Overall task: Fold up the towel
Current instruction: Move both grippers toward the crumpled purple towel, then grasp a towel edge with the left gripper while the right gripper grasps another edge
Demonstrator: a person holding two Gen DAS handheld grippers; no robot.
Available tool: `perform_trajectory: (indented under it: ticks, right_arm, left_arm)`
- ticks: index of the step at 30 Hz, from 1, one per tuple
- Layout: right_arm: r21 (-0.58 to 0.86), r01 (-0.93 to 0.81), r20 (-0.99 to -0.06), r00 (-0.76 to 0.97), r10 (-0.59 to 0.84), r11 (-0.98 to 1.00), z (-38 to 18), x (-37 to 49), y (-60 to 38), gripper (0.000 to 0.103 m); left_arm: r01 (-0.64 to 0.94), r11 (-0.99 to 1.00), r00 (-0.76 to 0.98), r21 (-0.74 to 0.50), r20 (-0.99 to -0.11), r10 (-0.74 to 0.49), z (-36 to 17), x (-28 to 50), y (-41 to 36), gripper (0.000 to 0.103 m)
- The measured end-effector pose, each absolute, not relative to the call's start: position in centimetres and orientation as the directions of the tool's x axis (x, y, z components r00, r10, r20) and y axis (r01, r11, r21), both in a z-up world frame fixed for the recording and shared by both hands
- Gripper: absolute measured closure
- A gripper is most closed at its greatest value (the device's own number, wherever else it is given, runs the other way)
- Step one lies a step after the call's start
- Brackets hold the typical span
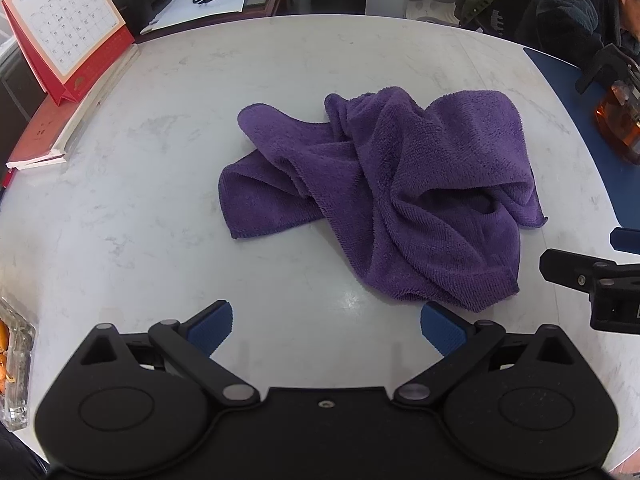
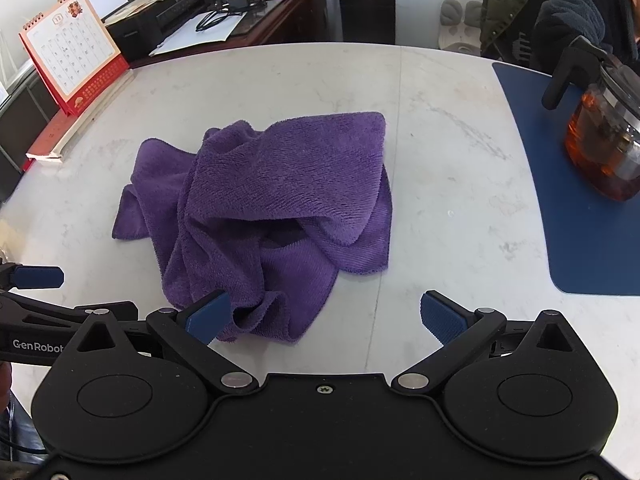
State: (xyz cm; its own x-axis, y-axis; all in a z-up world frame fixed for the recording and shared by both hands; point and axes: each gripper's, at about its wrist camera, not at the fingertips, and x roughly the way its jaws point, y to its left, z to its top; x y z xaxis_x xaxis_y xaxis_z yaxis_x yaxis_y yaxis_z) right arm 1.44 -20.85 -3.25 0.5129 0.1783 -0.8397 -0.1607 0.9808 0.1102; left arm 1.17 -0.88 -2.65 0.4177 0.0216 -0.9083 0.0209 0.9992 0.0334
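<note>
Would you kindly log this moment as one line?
stage: pre-grasp | towel: crumpled on table | left gripper: open, empty | right gripper: open, empty

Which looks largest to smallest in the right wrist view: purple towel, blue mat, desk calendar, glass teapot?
1. purple towel
2. blue mat, partly cut off at the frame edge
3. desk calendar and glass teapot look alike; unranked.

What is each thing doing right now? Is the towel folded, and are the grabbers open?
Purple towel: crumpled, unfolded, lying on the table.
Left hand-held gripper: open, empty, just short of the towel.
Right hand-held gripper: open, empty, at the towel's near edge.
Glass teapot: upright on the blue mat, holding amber tea.
Desk calendar: standing up.
</note>
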Motion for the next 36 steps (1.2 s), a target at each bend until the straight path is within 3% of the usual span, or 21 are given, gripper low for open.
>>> perform_trajectory:
  ticks: [4, 6, 10, 13, 17, 23, 26, 31, 34, 36]
  right_arm:
    - [0.116, -0.156, -0.842, 0.508, 0.180, 0.981, -3.5, 1.6, -20.9, 0.000]
    - [0.141, -0.155, -0.819, 0.537, 0.203, 0.978, -3.0, 1.7, -21.3, 0.000]
    - [0.229, -0.242, -0.658, 0.675, 0.333, 0.943, -0.5, 1.8, -22.0, 0.000]
    - [0.212, -0.293, -0.553, 0.751, 0.362, 0.932, -0.2, 2.4, -21.7, 0.000]
    - [0.127, -0.298, -0.652, 0.694, 0.306, 0.946, -1.7, 5.3, -21.0, 0.000]
    - [0.167, -0.278, -0.713, 0.629, 0.310, 0.946, -4.0, 10.0, -21.6, 0.000]
    - [0.140, -0.276, -0.741, 0.608, 0.286, 0.951, -5.3, 11.8, -21.5, 0.000]
    - [0.170, -0.274, -0.772, 0.560, 0.301, 0.947, -7.3, 13.5, -21.6, 0.000]
    - [0.186, -0.300, -0.788, 0.523, 0.324, 0.936, -8.4, 13.9, -21.2, 0.004]
    - [0.192, -0.323, -0.791, 0.507, 0.341, 0.927, -8.6, 13.8, -20.9, 0.014]
  left_arm:
    - [-0.008, 1.000, 0.428, 0.006, -0.904, 0.009, -3.0, 1.3, 0.4, 0.002]
    - [-0.017, 1.000, 0.524, -0.013, -0.851, -0.002, -2.3, 1.2, 1.7, 0.001]
    - [-0.055, 0.997, 0.645, 0.050, -0.760, 0.074, -1.3, 2.1, 3.7, 0.001]
    - [-0.071, 0.996, 0.631, 0.052, -0.771, 0.085, -1.4, 4.1, 5.1, 0.000]
    - [-0.063, 0.998, 0.589, -0.025, -0.808, 0.017, -2.5, 7.5, 6.5, 0.001]
    - [-0.061, 0.988, 0.526, -0.140, -0.846, -0.087, -4.2, 12.7, 8.3, 0.004]
    - [-0.056, 0.989, 0.502, -0.140, -0.860, -0.093, -5.4, 14.3, 8.1, 0.014]
    - [-0.019, 0.992, 0.500, -0.128, -0.860, -0.102, -6.0, 14.0, 7.3, 0.019]
    - [0.003, 0.993, 0.498, -0.122, -0.860, -0.107, -6.4, 13.8, 6.8, 0.028]
    - [0.017, 0.993, 0.497, -0.117, -0.861, -0.110, -6.7, 13.7, 6.5, 0.048]
